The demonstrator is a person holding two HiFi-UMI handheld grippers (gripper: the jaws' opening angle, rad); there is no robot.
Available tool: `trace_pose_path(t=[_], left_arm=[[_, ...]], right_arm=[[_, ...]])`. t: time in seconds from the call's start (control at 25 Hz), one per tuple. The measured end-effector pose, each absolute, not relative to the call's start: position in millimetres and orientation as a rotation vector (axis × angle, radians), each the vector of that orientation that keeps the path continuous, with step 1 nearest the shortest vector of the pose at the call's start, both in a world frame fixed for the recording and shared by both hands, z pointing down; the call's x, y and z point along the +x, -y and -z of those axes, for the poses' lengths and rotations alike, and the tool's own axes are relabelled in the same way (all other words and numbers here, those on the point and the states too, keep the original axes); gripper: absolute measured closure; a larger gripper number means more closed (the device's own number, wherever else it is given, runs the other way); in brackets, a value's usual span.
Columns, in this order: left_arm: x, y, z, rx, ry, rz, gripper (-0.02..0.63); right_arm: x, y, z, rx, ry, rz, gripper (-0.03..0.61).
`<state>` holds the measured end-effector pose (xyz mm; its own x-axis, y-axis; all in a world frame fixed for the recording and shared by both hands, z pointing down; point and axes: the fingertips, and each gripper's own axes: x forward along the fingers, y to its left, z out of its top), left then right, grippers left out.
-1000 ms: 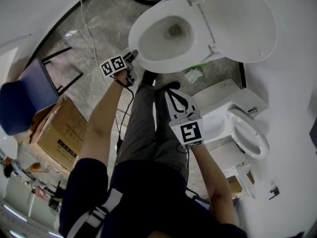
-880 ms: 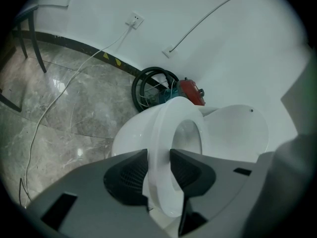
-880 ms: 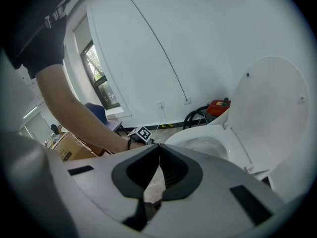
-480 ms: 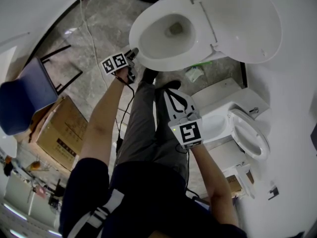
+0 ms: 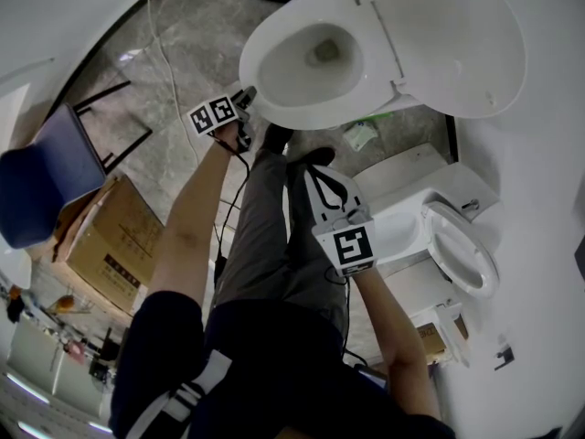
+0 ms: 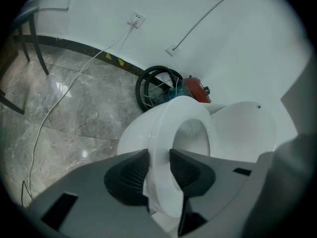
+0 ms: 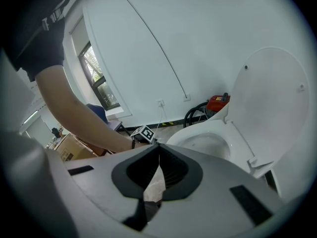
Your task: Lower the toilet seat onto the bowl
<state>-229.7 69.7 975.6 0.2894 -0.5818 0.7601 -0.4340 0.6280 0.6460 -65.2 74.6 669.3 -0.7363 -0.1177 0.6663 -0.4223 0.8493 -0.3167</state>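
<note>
The white toilet has its lid point(image 5: 457, 44) standing open and its seat point(image 5: 265, 58) down over the bowl. My left gripper point(image 5: 247, 99) is at the seat's front edge. In the left gripper view the seat rim point(image 6: 166, 133) runs between the two dark pads point(image 6: 126, 175), which press on it from both sides. Whether the seat rests fully on the bowl I cannot tell. My right gripper point(image 5: 309, 166) hangs over the person's leg, short of the toilet. Its jaws point(image 7: 158, 150) are shut with nothing in them, and the lid point(image 7: 272, 98) rises ahead of it.
A cardboard box point(image 5: 110, 245) and a blue chair point(image 5: 46, 181) stand at the left. A second white toilet point(image 5: 457, 250) sits at the right. A black hose coil point(image 6: 156, 86) and a red object point(image 6: 195, 88) lie behind the bowl. A white cable point(image 6: 49, 118) trails over the marble floor.
</note>
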Motion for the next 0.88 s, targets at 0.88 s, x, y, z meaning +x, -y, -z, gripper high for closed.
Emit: trace_pose_path(t=[0.88], left_arm=[[-230.9, -69.6, -976.1, 0.975, 1.457, -0.089, 0.456]], right_arm=[[-60.4, -71.0, -669.0, 0.397, 2.371, -0.647, 0.557]])
